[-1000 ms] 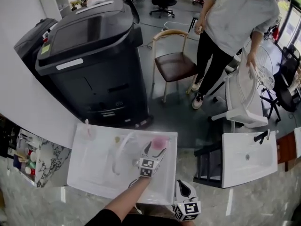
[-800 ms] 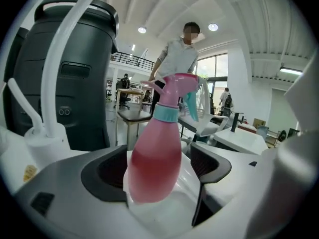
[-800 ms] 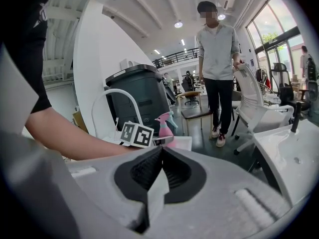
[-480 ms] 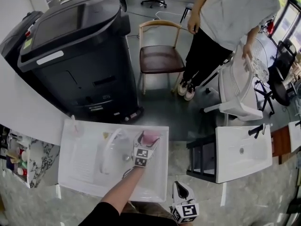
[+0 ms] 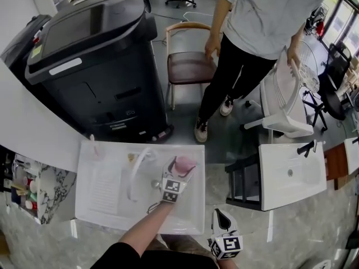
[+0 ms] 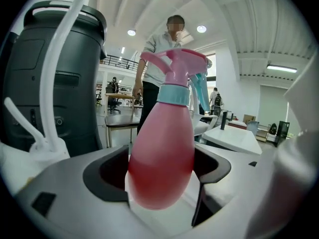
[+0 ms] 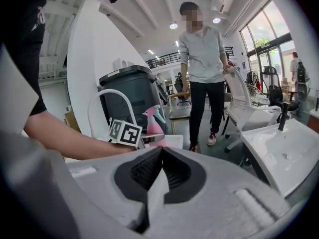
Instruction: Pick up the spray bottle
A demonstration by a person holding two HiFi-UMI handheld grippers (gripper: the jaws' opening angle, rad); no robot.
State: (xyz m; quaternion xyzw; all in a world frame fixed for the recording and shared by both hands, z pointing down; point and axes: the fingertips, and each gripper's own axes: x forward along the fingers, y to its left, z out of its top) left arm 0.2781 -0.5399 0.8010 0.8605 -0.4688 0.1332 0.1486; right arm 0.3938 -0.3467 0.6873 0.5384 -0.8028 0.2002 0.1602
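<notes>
At far right of white basin (image 5: 101, 198), left hand-held gripper (image 5: 178, 175), jaws just opened wide, loosely flanks smooth pear-shaped pink spray bottle (image 6: 162, 153); right hand-held gripper (image 7: 160, 156), ribbed pads together.

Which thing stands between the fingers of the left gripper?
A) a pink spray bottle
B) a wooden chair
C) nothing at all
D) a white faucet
A: in the left gripper view, the pink spray bottle stands between the fingers of the left gripper, which have just been opening.
</notes>
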